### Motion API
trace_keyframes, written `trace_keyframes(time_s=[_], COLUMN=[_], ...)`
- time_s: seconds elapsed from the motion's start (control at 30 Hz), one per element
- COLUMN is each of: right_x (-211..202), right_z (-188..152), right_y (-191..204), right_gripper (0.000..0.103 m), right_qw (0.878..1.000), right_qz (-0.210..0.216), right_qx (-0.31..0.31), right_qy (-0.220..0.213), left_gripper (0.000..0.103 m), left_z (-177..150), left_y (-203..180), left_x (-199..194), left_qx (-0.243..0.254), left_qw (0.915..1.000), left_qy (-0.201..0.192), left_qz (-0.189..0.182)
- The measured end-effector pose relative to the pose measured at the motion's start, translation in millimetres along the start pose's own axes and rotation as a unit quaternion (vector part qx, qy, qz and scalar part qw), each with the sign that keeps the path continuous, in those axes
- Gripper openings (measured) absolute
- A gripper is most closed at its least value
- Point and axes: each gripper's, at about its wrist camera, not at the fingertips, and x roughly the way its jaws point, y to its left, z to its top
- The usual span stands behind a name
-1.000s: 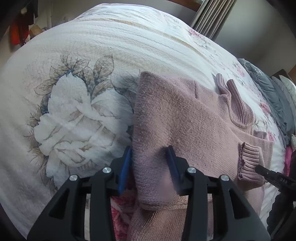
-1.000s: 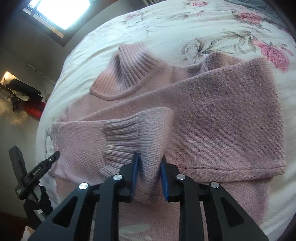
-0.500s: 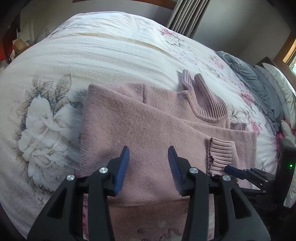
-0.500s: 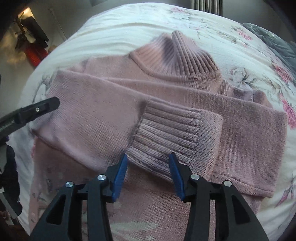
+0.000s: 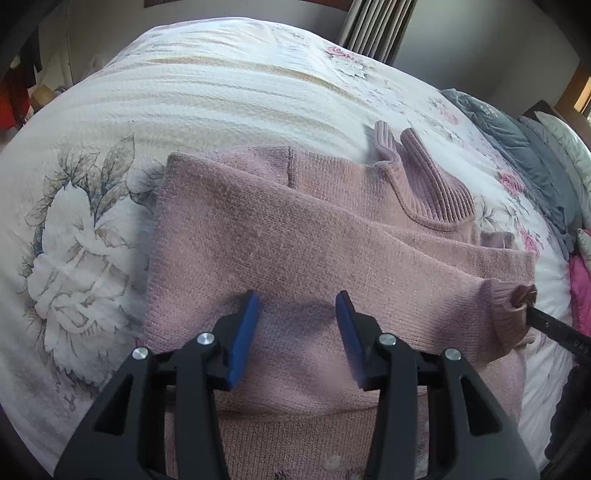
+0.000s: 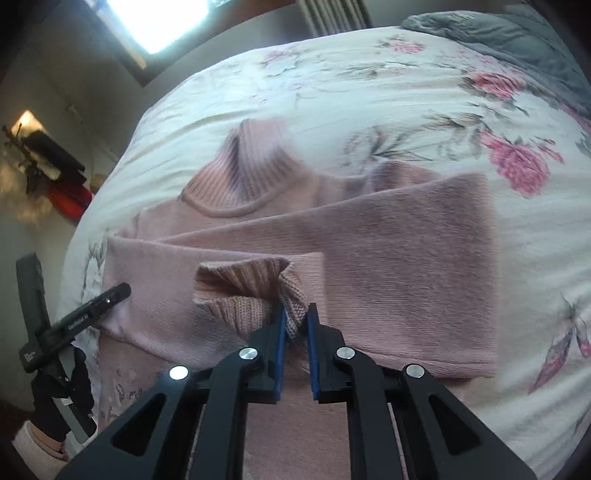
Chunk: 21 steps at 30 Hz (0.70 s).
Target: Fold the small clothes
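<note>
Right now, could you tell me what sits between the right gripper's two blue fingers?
In the right wrist view, the right gripper pinches the ribbed cuff of the pink sweater.

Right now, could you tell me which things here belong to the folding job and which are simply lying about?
Part of the job:
- pink sweater
- its ribbed cuff, pinched in the right tongs
- left tongs, open above the sweater

Lying about:
- floral bedspread
- grey blanket
- pillows

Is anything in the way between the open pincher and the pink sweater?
Nothing visible is. The left gripper hangs open right over the pink sweater, only air between them. The right gripper already pinches the ribbed cuff.
</note>
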Motion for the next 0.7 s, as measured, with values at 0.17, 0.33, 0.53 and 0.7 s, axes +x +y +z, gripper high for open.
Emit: trace_keyframes(time_s=[0.17, 0.33, 0.53, 0.7], right_x=[-16.7, -28.9, -4.3, 18.9], right_z=[-5.1, -14.1, 1.0, 19.5], right_y=[-72.3, -110.2, -101.9, -82.2], right_gripper=[0.02, 0.038, 0.046, 0.024], right_qw=[0.996, 0.99, 0.993, 0.998], right_qz=[-0.024, 0.02, 0.035, 0.003], right_qx=[0.083, 0.138, 0.115, 0.064], right_qy=[-0.004, -0.015, 0.01, 0.029], left_gripper=[0.044, 0.044, 0.045, 0.049], left_z=[-1.4, 0.5, -3.2, -6.2], left_y=[-2.7, -4.8, -19.2, -28.9], left_x=[-0.1, -7.5, -11.3, -3.5], left_qx=[0.006, -0.006, 0.0, 0.005], left_qw=[0.9999, 0.9999, 0.9999, 0.9998], left_qy=[-0.002, -0.002, -0.007, -0.007], left_qz=[0.011, 0.013, 0.013, 0.018])
